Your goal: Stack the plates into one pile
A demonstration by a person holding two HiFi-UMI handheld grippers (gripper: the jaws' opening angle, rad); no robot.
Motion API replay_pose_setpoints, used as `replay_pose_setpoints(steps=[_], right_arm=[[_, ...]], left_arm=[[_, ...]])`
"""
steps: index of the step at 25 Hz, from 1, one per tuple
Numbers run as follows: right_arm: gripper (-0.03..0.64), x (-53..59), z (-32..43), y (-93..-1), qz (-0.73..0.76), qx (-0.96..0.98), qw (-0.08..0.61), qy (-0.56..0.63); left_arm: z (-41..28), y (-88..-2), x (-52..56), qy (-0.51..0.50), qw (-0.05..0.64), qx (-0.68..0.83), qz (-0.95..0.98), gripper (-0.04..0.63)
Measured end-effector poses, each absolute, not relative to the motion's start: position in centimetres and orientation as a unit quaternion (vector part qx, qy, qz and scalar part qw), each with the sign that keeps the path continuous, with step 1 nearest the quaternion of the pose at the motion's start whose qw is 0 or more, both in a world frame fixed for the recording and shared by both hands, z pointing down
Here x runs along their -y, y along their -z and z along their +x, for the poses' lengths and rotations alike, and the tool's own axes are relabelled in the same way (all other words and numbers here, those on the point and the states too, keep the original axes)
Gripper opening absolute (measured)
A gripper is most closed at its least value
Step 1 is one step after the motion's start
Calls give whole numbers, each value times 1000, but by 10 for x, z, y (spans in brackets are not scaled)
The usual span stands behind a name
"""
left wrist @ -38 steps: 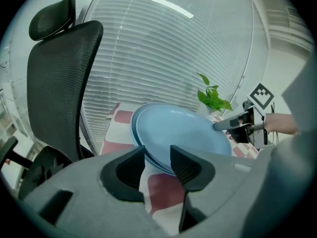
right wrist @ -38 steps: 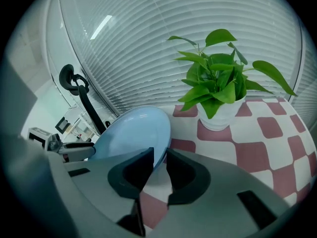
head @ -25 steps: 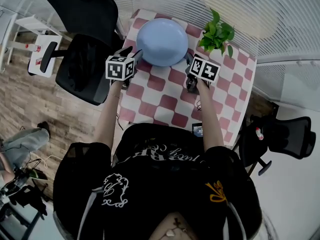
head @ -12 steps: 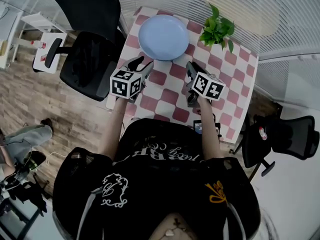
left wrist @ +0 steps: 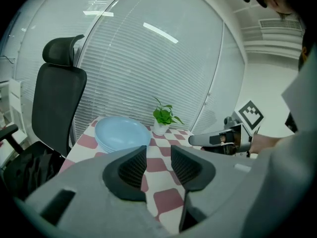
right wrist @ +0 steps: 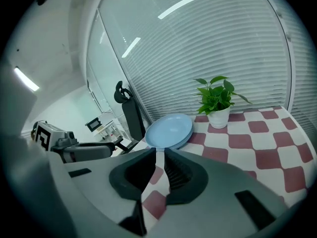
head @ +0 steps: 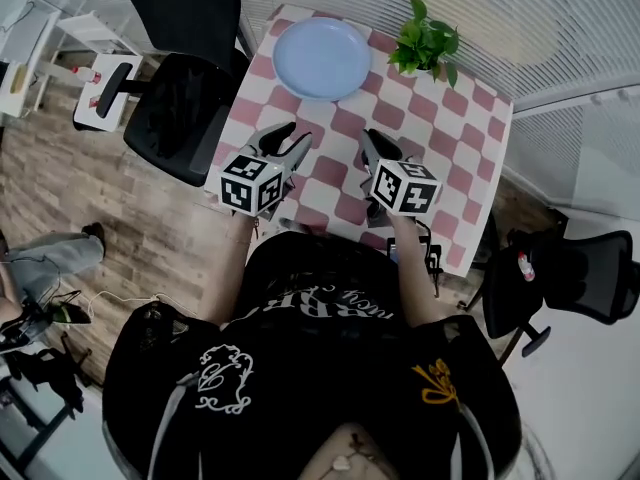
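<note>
Already stacked, plates near far table edge

shirt: black, short sleeves
script: white, possibly lettering, across the chest
left of script: white curly figure
right of script: gold flourish

Plates: pale blue, round, stacked in one pile, several rims visible at the edge. Pile sits flat and upright at the far left corner of the checkered table
</note>
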State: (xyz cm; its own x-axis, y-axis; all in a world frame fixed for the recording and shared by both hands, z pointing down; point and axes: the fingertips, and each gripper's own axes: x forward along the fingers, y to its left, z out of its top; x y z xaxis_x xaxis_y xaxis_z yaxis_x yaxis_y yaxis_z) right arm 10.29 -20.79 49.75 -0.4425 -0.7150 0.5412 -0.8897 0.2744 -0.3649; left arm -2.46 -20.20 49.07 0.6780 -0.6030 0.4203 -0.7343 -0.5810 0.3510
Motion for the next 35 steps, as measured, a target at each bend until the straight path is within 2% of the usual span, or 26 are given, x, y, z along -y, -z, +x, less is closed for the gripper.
replay_pose_setpoints(steps=[13,24,35], right_arm=[[54,118,116,-500,442,831,171,-291],[54,88,119,-493,435,836,139,-303],[54,67,106,-485,474,819,121,-301]], left_arm=[[20,-467,106,-112,249,413,869,164],[35,-457,73,-135,232,404,874,164],[20,-452,53,-158,203,362,896,164]])
